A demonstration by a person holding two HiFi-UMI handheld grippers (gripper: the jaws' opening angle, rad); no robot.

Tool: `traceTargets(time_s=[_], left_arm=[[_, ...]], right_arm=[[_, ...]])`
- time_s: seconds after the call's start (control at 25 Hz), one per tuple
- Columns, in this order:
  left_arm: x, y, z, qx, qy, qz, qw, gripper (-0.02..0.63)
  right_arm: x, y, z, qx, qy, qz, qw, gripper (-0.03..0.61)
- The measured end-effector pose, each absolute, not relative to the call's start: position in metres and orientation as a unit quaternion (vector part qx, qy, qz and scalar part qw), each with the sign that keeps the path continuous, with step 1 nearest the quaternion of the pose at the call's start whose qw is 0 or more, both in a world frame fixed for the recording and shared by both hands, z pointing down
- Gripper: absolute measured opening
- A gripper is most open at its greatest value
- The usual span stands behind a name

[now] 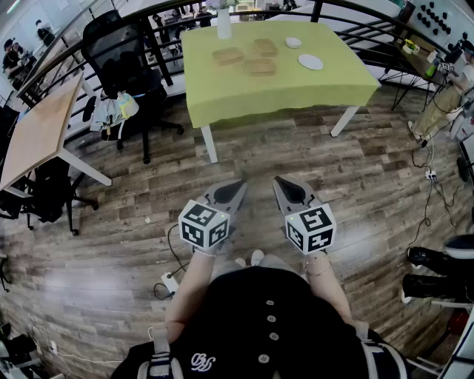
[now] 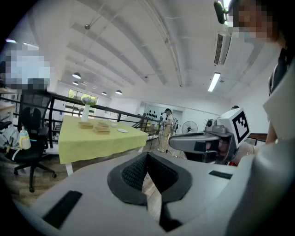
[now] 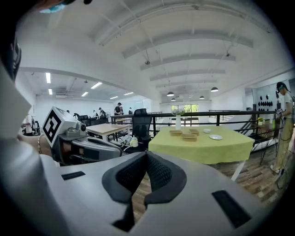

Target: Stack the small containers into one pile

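I hold both grippers low in front of me, over the wood floor [image 1: 370, 170]. The left gripper [image 1: 235, 185] has its jaws pressed together, with nothing between them. The right gripper [image 1: 281, 183] is the same: jaws together, nothing in them. The two sit side by side, near each other but not touching, and both point toward 12 o'clock.

At 12 o'clock, well apart from the grippers, stands the desk [image 1: 281, 92] with a yellow-green cloth on it. The three small containers [image 1: 260, 66] are on that cloth, close together. None is on top of another. In their little group, one lies at 9 o'clock, one at 1 o'clock and one at 5 o'clock.

A white plate [image 1: 310, 62] lies at 3 o'clock from the group. A small white bowl [image 1: 293, 42] sits at 2 o'clock from it. A tall white vase [image 1: 224, 22] stands upright at 11 o'clock from it.

A black chair [image 1: 118, 59] stands on the floor at 10 o'clock from me, just beside the desk.
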State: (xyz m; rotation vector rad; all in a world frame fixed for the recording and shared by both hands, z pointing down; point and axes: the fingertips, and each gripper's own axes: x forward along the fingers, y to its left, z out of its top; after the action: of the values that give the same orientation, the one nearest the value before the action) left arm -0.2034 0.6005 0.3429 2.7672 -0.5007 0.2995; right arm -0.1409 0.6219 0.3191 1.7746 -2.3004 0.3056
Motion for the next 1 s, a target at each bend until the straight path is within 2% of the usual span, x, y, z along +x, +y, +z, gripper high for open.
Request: traceTargets(time_s=[0.8,1.0], left_arm=[[-0.189,0.598,0.333,0.974,-0.166,0.088,0.125,0.006],[-0.171,0.591,0.336,0.974,-0.169,0.084,0.126,0.089]], right_arm=[[-0.130,0.622,0.323,0.611,-0.780,0.115,0.070,0.005],[-0.103,0.617,0.324,0.631,-0.765,0.105,0.078,0.006]])
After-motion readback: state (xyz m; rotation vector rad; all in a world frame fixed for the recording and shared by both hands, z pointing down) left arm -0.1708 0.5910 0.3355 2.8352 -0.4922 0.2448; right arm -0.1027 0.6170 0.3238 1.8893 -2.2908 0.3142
